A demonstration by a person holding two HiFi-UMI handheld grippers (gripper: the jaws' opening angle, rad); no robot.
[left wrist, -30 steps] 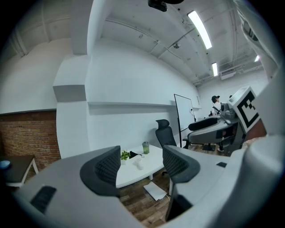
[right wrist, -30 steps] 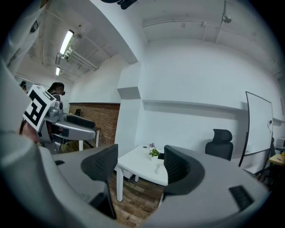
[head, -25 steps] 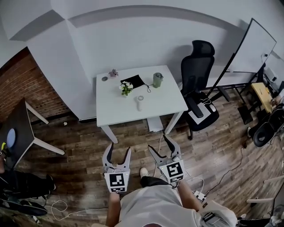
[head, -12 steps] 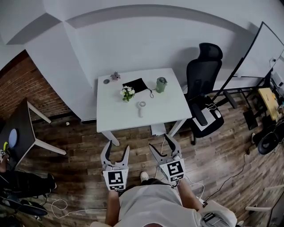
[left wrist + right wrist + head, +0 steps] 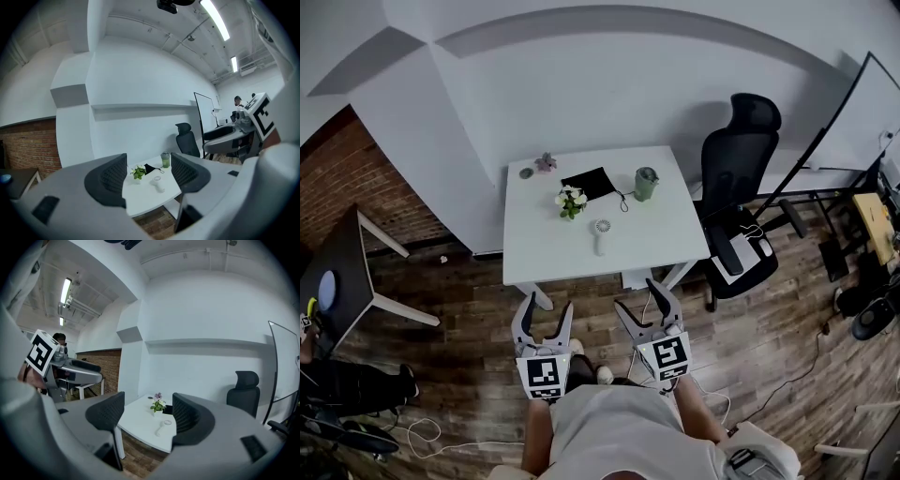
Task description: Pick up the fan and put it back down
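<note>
A small white hand fan (image 5: 600, 234) lies flat on the white table (image 5: 544, 255), near its front middle. Both grippers are held over the wooden floor in front of the table, short of its front edge and pointing at it. My left gripper (image 5: 547, 307) has its jaws apart with nothing between them. My right gripper (image 5: 638, 300) is likewise open and empty. In the left gripper view the fan (image 5: 158, 183) shows far off between the jaws of the left gripper (image 5: 149, 173). The right gripper view frames the fan (image 5: 164, 426) below the gap of the right gripper (image 5: 149, 414).
On the table stand a small plant (image 5: 571, 199), a black pouch (image 5: 589, 183), a green cup (image 5: 646, 183) and a pink flower (image 5: 546, 162). A black office chair (image 5: 736, 187) is to the table's right, a dark side table (image 5: 337, 281) at left. Cables lie on the floor.
The person has stepped forward: both grippers have come nearer the table's front edge. Their jaws stand as before.
</note>
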